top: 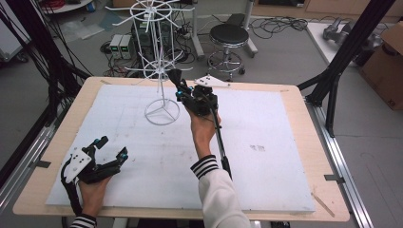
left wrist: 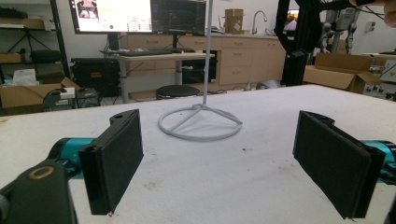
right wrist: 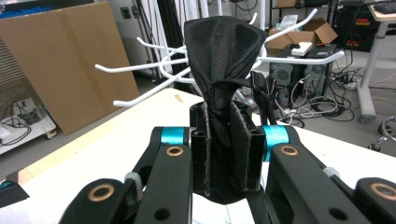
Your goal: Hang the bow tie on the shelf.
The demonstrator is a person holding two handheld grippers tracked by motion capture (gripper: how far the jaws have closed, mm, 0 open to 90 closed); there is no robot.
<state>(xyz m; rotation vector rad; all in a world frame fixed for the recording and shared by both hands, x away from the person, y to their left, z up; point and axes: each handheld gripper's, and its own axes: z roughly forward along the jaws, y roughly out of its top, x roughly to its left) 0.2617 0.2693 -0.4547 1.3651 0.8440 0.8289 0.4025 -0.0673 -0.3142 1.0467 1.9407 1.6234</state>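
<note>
A white wire rack (top: 159,57) with hooked arms is seen standing on its ring base toward the far side of a white-covered table (top: 266,166), its pole rising upright from the middle of the ring. The right gripper (top: 177,80) is held raised over the table just beside the rack, at the level of the lower ring of hooks, and its jaws are closed tight on a piece of black cloth (top: 174,76). In the right gripper view the black cloth (right wrist: 224,60) is seen pinched at its lower part between the two jaws, while its upper part spreads out above them, close in front of the white hooks; whether it touches a hook cannot be told. A black strap hangs from the right hand (top: 203,128) down toward the table. The left gripper (top: 111,148) is rested low near the front left corner of the table, well apart from the rack, with its jaws spread wide and nothing between them. In the left gripper view the two black pads (left wrist: 116,156) are seen far apart, and the ring base of the rack (left wrist: 201,122) lies on the table beyond them.
</note>
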